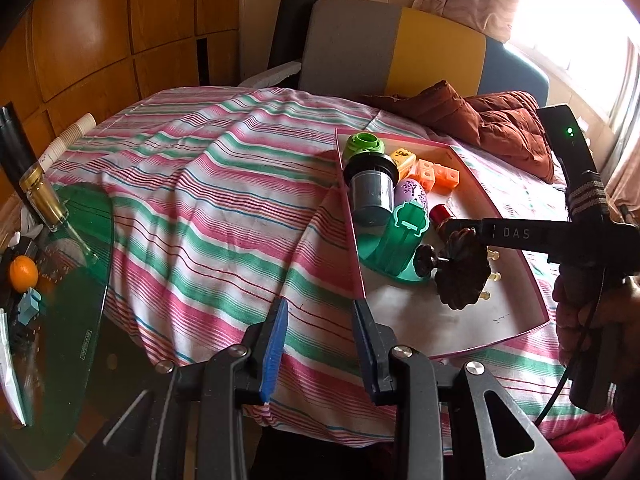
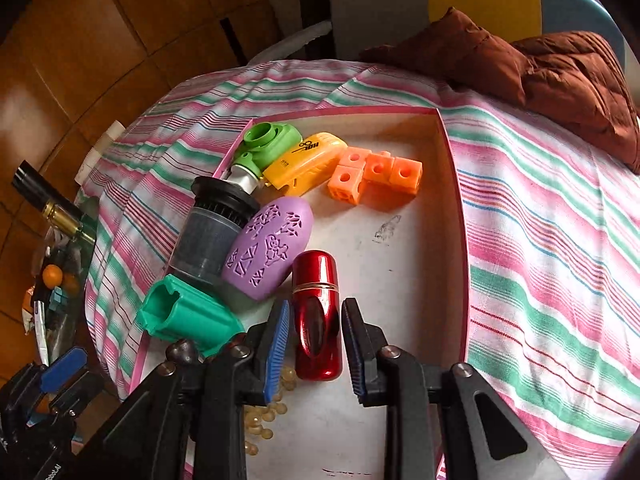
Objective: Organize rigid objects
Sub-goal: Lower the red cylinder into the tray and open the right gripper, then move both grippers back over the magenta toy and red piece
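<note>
A pink-rimmed white tray (image 2: 454,184) on the striped cloth holds a red metallic capsule (image 2: 317,312), a purple egg (image 2: 267,248), a dark cylinder (image 2: 212,236), a teal plastic piece (image 2: 188,316), a green piece (image 2: 268,142), a yellow piece (image 2: 306,162) and orange cubes (image 2: 374,174). My right gripper (image 2: 315,312) is open, its fingers on either side of the red capsule with small gaps. My left gripper (image 1: 320,316) is open and empty above the cloth, by the tray's (image 1: 516,334) near left rim. The right gripper (image 1: 460,236) also shows in the left wrist view.
A brown jacket (image 2: 540,68) lies behind the tray. Small yellowish beads (image 2: 260,424) lie on the tray near my right gripper. A green glass side table (image 1: 64,300) at left bears a bottle (image 1: 42,196) and an orange (image 1: 23,274). A chair (image 1: 384,48) stands behind.
</note>
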Demonstrator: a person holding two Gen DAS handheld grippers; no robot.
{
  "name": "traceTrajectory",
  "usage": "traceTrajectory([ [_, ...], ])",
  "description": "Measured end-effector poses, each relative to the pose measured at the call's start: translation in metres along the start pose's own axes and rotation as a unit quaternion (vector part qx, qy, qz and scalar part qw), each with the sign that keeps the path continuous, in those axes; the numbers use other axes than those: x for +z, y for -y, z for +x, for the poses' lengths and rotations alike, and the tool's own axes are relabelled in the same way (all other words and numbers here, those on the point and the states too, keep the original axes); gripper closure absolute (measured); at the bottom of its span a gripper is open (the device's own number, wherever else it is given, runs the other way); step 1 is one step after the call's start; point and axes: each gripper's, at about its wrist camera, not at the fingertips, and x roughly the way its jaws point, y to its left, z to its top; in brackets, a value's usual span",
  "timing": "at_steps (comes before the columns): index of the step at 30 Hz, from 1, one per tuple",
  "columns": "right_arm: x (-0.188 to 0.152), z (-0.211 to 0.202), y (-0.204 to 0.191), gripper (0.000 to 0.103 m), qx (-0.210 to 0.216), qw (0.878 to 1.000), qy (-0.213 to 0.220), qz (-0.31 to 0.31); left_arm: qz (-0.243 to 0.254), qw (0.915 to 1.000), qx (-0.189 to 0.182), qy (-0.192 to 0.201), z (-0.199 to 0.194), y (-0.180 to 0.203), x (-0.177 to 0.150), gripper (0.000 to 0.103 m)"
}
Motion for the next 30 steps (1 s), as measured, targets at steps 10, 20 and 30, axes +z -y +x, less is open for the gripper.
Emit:
traceTrajectory([
  [10, 0.0, -0.019, -0.005, 0.077, 0.001, 0.999, 0.035, -0.004, 0.006, 0.9999, 0.009, 0.008, -0.008, 0.001, 0.0, 0.07],
  [20, -0.007, -0.06, 0.004, 0.076, -0.032, 0.996, 0.082, -0.017, 0.018, 0.9997, 0.009, 0.016, -0.016, 0.009, 0.0, 0.07],
  [30, -0.034, -0.085, 0.056, 0.076, -0.07, 0.993, 0.088, 0.02, 0.051, 0.9983, 0.002, 0.027, -0.025, 0.032, 0.006, 0.07],
])
